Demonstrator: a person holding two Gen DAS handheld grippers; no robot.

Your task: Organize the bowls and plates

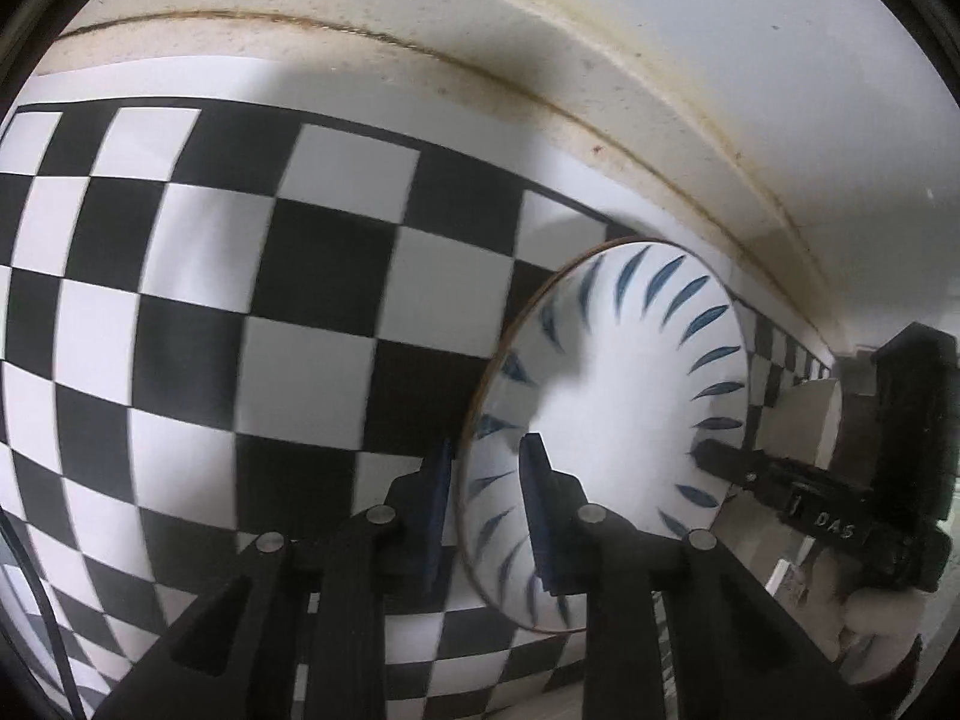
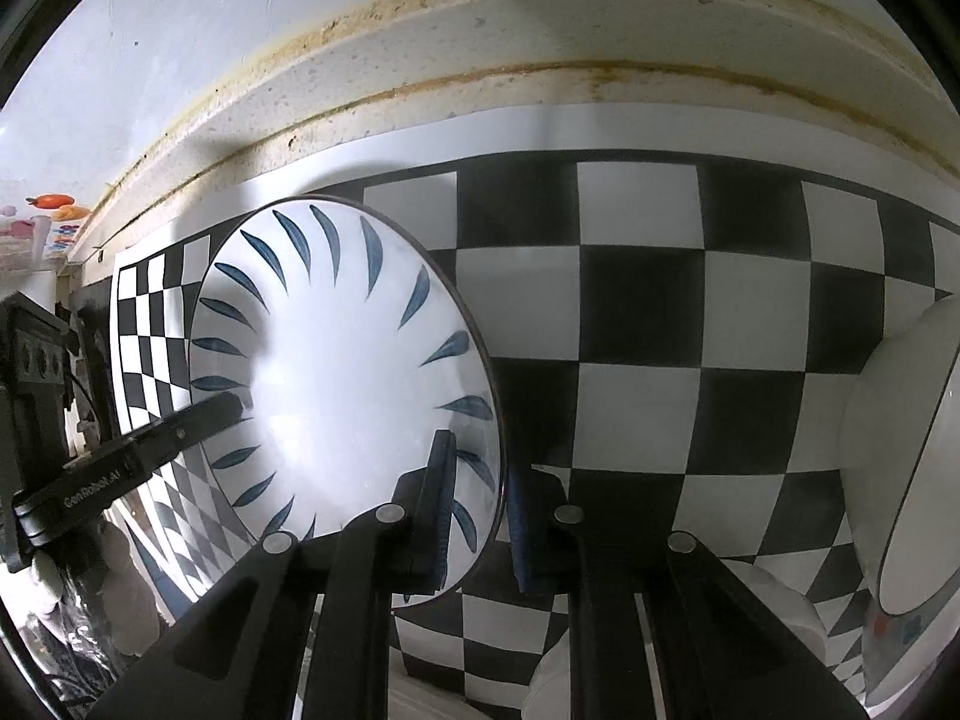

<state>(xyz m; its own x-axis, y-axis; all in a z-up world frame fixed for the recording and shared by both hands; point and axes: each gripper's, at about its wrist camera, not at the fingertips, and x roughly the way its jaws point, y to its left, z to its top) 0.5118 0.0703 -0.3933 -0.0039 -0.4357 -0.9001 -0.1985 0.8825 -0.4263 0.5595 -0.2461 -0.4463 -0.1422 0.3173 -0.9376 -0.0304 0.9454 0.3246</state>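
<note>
White bowl (image 1: 618,396), blue leaf strokes, dark rim, checkered mat (image 1: 198,312).

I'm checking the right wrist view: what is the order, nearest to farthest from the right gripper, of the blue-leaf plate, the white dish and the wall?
1. Blue-leaf plate, rim between the jaws.
2. White dish, far right.
3. Wall, behind everything.

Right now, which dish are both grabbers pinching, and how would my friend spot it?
Find the black-and-white checkered mat by the wall. On it sits a round white plate, with the left gripper and right gripper each clamped on opposite sides of its rim. Blue leaf-shaped strokes ring it, unlike the plain white dish nearby.
</note>
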